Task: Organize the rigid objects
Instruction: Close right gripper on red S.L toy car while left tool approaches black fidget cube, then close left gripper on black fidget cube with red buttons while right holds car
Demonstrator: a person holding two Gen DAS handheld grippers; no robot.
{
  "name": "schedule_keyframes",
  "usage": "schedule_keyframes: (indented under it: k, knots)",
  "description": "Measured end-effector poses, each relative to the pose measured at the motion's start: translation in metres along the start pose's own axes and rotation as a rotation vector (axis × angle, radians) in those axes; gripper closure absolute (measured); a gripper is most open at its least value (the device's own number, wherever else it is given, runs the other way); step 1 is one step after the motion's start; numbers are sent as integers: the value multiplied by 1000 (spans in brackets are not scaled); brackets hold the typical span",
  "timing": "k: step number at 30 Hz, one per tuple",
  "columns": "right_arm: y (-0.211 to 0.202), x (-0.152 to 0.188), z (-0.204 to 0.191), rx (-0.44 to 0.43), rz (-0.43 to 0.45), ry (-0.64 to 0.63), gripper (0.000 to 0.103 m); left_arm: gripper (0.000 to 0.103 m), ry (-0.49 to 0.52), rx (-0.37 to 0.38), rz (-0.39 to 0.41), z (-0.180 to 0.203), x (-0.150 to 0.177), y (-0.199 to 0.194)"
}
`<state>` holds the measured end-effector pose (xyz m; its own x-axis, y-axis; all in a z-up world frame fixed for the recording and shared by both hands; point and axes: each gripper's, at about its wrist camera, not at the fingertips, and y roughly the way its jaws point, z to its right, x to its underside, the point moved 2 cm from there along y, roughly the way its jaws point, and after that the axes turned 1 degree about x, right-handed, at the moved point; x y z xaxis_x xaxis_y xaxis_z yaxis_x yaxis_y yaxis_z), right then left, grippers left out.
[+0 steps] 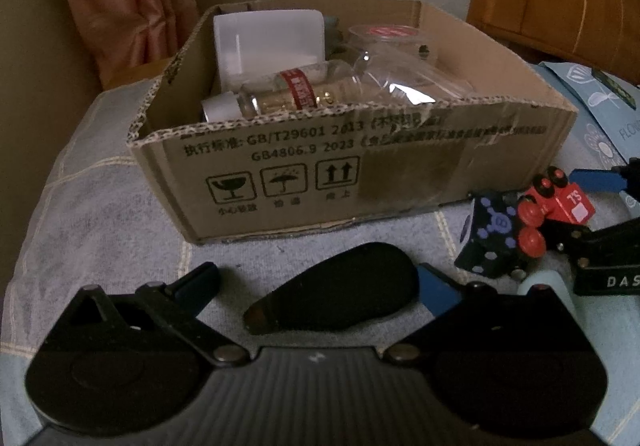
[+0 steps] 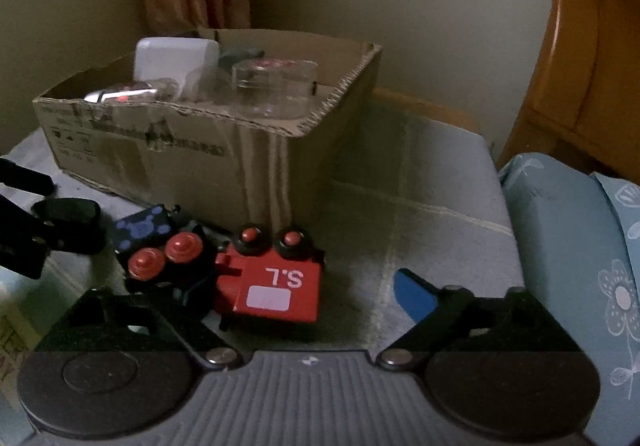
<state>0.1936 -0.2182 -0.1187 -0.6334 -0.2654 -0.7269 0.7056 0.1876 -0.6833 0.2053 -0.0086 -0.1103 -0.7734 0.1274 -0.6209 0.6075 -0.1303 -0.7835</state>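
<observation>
Grey quilted bedding (image 1: 120,214) carries an open cardboard box (image 1: 400,166). Inside the box: white container (image 1: 268,38), clear bottle with red label (image 1: 296,88), clear jars. Red toy train (image 2: 268,282) lies in front of the box's near corner, touching a black-and-blue block (image 2: 140,228). Right gripper (image 2: 304,298) jaws apart around the train, pads not pressing. Left gripper (image 1: 320,286) spread wide over a black oval object (image 1: 336,292) before the box.

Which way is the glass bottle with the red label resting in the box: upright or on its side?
On its side: the bottle lies lengthwise, white cap pointing left.
</observation>
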Motion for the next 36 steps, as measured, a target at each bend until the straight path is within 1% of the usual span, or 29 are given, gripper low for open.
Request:
schedule_keyframes:
  k: [2, 6, 8, 9, 14, 15, 17, 19, 23, 25, 28, 32, 36]
  knots:
    - [-2, 0, -3, -2, 6, -12, 16, 1, -6, -6, 1, -2, 0, 0]
    - [-5, 3, 1, 0, 3, 9, 18, 1, -11, -13, -1, -10, 4, -2]
    - [-8, 4, 7, 1, -2, 36, 26, 1, -20, -19, -1, -18, 7, -5]
    - [-9, 5, 10, 0, -3, 50, 27, 1, -24, -22, 1, -22, 9, -7]
    - [-12, 2, 3, -1, 0, 23, 28, 1, -38, -36, 7, -27, 13, -9]
    - [-12, 1, 0, -11, 3, 14, 30, 1, -43, -39, 5, -27, 13, -9]
    - [-11, -1, -4, -33, 4, 15, 42, 1, -38, -32, -6, -25, 13, -10]
    - [-11, -1, -7, -40, 0, 16, 44, 1, 1, 3, -14, -20, 14, -12]
    - [-10, 1, -11, -40, -7, 11, 45, 1, 64, 11, 7, -11, 18, -23]
    - [-11, 1, -11, -45, -4, 13, 46, 1, 94, 23, 27, -6, 18, -30]
    - [-12, 1, -10, -50, -2, 13, 46, 1, 144, 61, 64, 6, 15, -40]
    - [-12, 2, -9, -56, 2, 11, 46, 1, 212, 98, 105, 27, 6, -41]
    - [-12, 2, -7, -71, 4, 7, 46, 2, 272, 159, 116, 53, -2, -32]
